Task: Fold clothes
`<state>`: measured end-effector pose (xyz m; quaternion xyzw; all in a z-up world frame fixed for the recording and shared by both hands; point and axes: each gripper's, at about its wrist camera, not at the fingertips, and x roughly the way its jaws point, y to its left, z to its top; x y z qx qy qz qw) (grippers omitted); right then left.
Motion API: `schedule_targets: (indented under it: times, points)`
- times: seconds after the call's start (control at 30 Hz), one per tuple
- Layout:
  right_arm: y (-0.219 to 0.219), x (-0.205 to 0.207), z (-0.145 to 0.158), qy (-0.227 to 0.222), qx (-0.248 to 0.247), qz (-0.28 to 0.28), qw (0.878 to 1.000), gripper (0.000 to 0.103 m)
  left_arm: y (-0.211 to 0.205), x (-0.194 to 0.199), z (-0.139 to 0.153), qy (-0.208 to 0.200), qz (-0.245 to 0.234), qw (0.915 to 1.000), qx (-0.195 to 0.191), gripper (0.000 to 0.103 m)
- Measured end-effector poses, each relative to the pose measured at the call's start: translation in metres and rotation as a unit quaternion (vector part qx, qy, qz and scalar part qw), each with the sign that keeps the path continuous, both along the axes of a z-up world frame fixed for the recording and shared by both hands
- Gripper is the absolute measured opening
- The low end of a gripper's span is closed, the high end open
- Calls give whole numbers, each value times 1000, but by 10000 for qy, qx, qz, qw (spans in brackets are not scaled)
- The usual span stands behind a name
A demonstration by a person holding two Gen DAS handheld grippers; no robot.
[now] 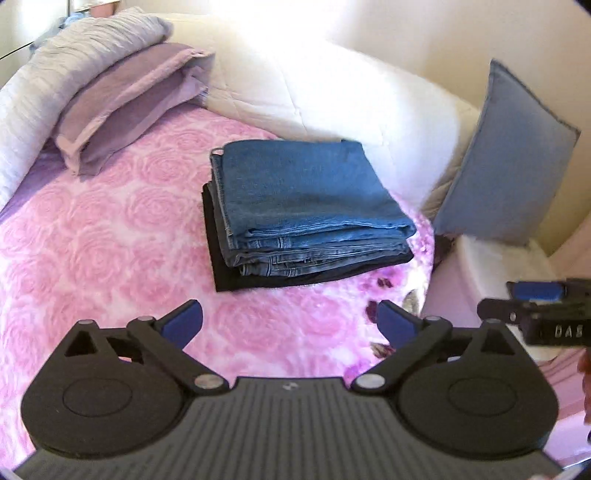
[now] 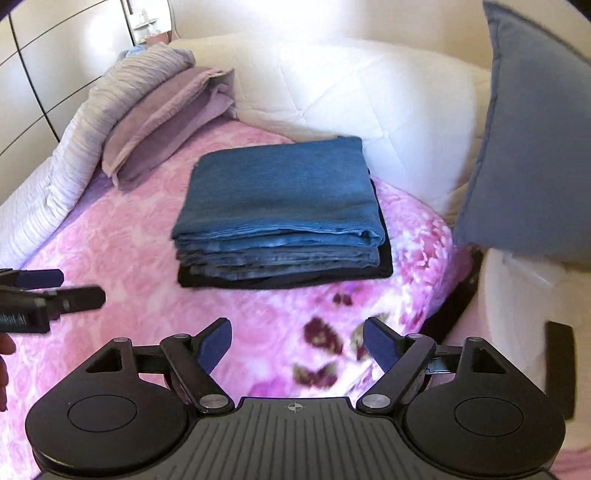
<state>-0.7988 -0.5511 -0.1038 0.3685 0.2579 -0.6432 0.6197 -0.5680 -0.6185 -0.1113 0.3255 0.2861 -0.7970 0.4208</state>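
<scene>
A bed (image 1: 92, 258) with a pink rose-patterned cover, a padded cream headboard (image 1: 314, 85) far, pale walls (image 1: 461, 33), bright light.

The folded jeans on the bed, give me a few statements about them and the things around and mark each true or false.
1. The folded jeans lie on top of a black garment. True.
2. The left gripper holds the jeans. False: its fingers are apart with nothing between them.
3. A blue pillow stands to the right of the jeans. True.
4. The blanket under the stack is plain green. False: it is pink with a rose pattern.
5. The right gripper is shut. False: it is open and empty.
</scene>
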Motion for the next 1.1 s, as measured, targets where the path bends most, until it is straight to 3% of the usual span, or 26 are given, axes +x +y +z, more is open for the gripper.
schedule_targets:
  times: [0.27,0.83,1.1]
  points:
    - [56,28,36,56,-209,-270,9994,82,42,18,28,-242,-61,9995,-217,101]
    - [103,18,51,-29,-237,-343,9991,83,106,-10,53,-814,-19,9949,-597,100]
    - [114,28,66,88,-362,-359,9987,83,114,-1,57,-674,3,9959,-603,98]
